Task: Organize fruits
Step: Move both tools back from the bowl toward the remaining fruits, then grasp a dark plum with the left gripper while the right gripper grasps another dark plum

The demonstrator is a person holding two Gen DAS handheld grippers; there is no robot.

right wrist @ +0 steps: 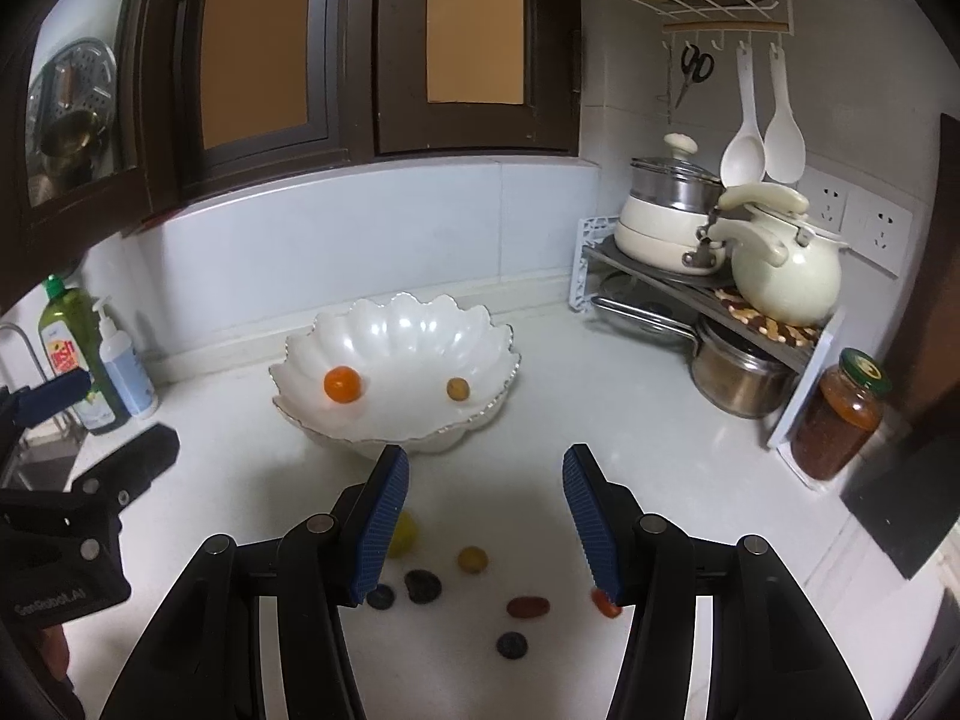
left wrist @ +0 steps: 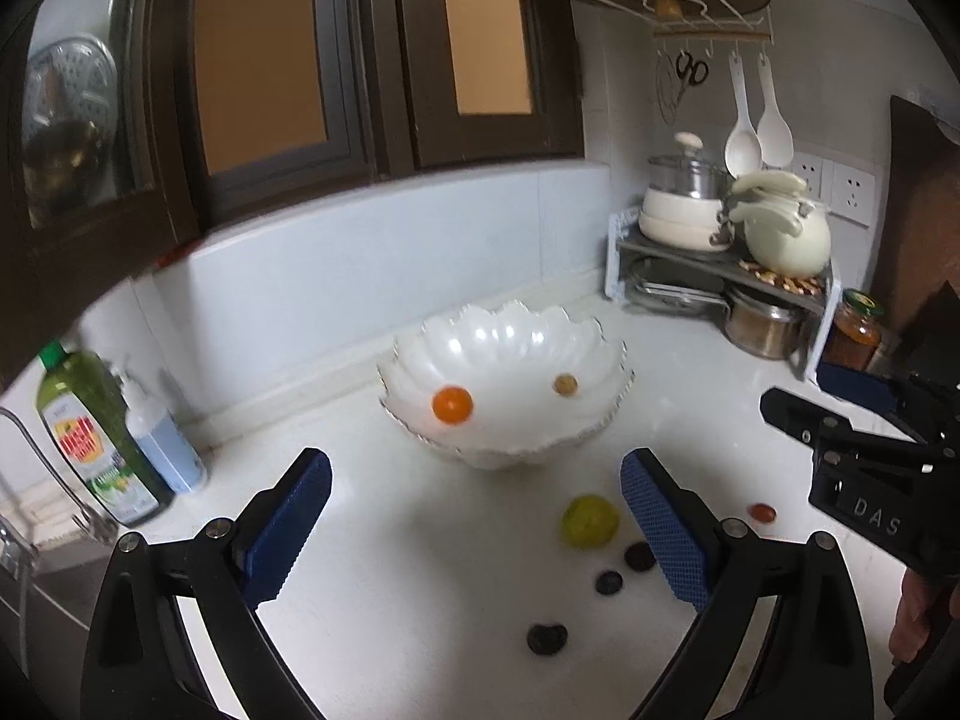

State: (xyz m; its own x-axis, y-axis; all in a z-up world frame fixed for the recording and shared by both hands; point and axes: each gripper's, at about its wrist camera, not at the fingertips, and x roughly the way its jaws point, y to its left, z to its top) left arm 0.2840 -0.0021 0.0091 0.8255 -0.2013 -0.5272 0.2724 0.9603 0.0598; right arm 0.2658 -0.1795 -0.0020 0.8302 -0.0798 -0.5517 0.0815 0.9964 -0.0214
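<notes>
A white scalloped bowl (left wrist: 576, 336) (right wrist: 336, 330) stands on the white counter and holds an orange fruit (left wrist: 452, 404) (right wrist: 342, 384) and a small tan fruit (left wrist: 565, 384) (right wrist: 458, 389). Loose fruits lie in front of it: a yellow-green one (left wrist: 589, 521) (right wrist: 403, 533), a small yellow one (right wrist: 471, 559), several dark ones (left wrist: 546, 638) (right wrist: 422, 585), a red one (left wrist: 762, 512) (right wrist: 528, 606) and an orange-red one (right wrist: 606, 603). My left gripper (left wrist: 477, 525) is open and empty above the counter. My right gripper (right wrist: 486, 531) is open and empty above the loose fruits.
A green dish-soap bottle (left wrist: 90, 438) (right wrist: 69, 348) and a pump bottle (left wrist: 165, 438) (right wrist: 126, 369) stand by the sink at left. A rack (right wrist: 720, 306) with pots and a kettle fills the right corner, with a sauce jar (right wrist: 840, 414) beside it.
</notes>
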